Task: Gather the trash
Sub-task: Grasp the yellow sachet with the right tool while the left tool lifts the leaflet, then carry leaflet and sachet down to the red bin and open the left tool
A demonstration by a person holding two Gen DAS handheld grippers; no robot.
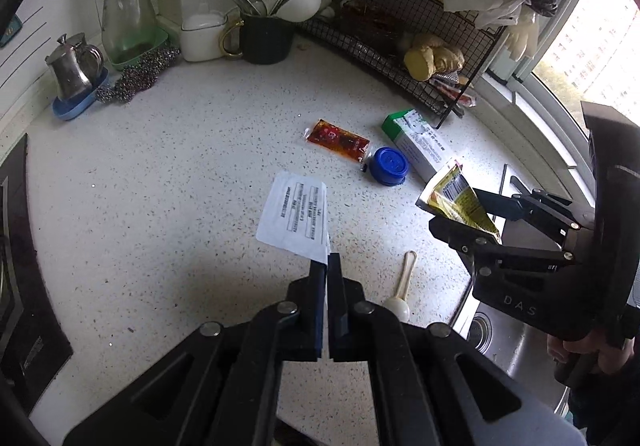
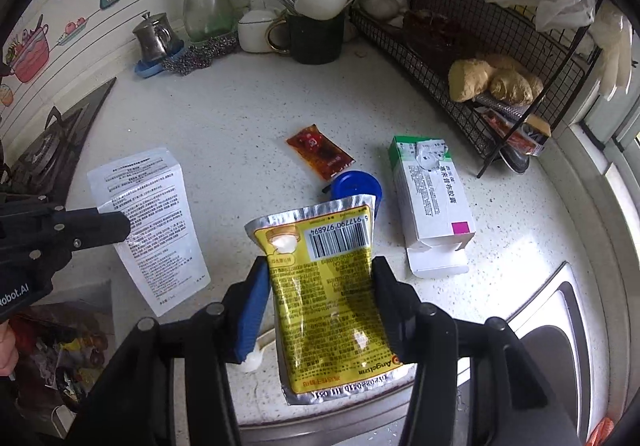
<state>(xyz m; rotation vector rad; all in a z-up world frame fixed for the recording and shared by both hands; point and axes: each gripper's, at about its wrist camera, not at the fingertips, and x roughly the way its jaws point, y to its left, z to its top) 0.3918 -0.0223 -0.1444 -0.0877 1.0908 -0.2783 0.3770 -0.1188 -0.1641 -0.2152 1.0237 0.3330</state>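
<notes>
My left gripper [image 1: 328,260] is shut on the corner of a white printed paper leaflet [image 1: 296,216] and holds it above the counter; the leaflet also shows in the right wrist view [image 2: 150,218]. My right gripper [image 2: 320,266] is shut on a yellow and silver snack packet [image 2: 328,286], which also shows in the left wrist view [image 1: 460,200]. On the speckled counter lie a red sauce sachet [image 2: 320,152], a blue bottle cap [image 1: 388,166], an opened white and green medicine box [image 2: 430,202] and a small white plastic spoon [image 1: 402,290].
A black wire rack [image 1: 400,26] with ginger [image 1: 434,56] and a yellow detergent bottle stands at the back right. A dark utensil mug [image 1: 266,36], glass carafe [image 1: 126,2] and steel pot [image 1: 74,64] line the back. A steel sink [image 1: 516,350] is right, a gas stove [image 2: 48,142] left.
</notes>
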